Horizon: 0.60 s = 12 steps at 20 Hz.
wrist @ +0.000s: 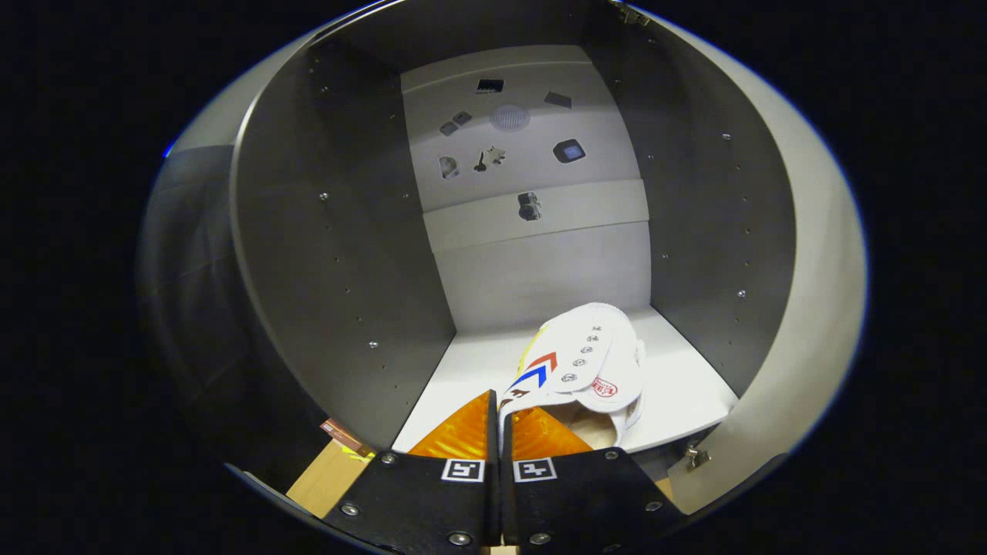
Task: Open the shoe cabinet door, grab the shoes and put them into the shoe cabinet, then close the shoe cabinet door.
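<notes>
gripper view looks straight into the open shoe cabinet [540, 254], with the gripper [500, 420] held level at the near edge of the cabinet floor and its two fingers pointing inward. the fingers [463, 435] stand pressed almost together, and the thin upper edge of the white shoe [590, 358] at its opening is pinched in the narrow slot between them, so the claw is closed on the shoe. the shoe lies on its side just ahead of the fingers, toe pointing to the far wall, resting on the pale flat bottom shelf [686, 385] a little right of middle. its upper looks like smooth white canvas, with a row of small metal eyelets, a red and a blue chevron mark on the side and a small red round patch near the opening. the cabinet's side walls are flat grey panels dotted with small round holes and screws; the back panel is lighter, with a few irregular cut-outs through it. on the right the door [802, 277] is swung wide open, a small metal hinge [698, 456] at its foot. a strip of light wood [328, 482] shows near left of the fingers.
</notes>
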{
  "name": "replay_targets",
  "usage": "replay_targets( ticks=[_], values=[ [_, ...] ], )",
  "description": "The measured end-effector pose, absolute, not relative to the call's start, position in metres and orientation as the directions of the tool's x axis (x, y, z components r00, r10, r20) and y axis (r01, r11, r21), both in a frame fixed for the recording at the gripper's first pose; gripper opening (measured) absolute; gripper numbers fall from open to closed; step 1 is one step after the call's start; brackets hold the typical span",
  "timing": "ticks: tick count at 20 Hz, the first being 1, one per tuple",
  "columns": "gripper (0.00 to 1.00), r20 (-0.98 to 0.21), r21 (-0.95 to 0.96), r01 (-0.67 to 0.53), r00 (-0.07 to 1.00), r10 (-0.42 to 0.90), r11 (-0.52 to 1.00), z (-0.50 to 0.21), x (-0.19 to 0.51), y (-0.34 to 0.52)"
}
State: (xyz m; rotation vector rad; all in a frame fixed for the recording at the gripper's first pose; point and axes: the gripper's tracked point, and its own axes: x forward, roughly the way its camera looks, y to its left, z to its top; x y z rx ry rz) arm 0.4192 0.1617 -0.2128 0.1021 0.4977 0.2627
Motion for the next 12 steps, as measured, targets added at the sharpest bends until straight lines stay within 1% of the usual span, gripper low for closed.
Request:
replay_targets(
  ticks=[7,12],
  values=[
    [0.0,-0.479,0.158,-0.202,0.84,0.254,0.967,-0.231,0.473,0.169],
    [0.0,-0.505,0.173,-0.214,0.819,0.274,0.961,-0.252,0.484,0.177]
  ],
)
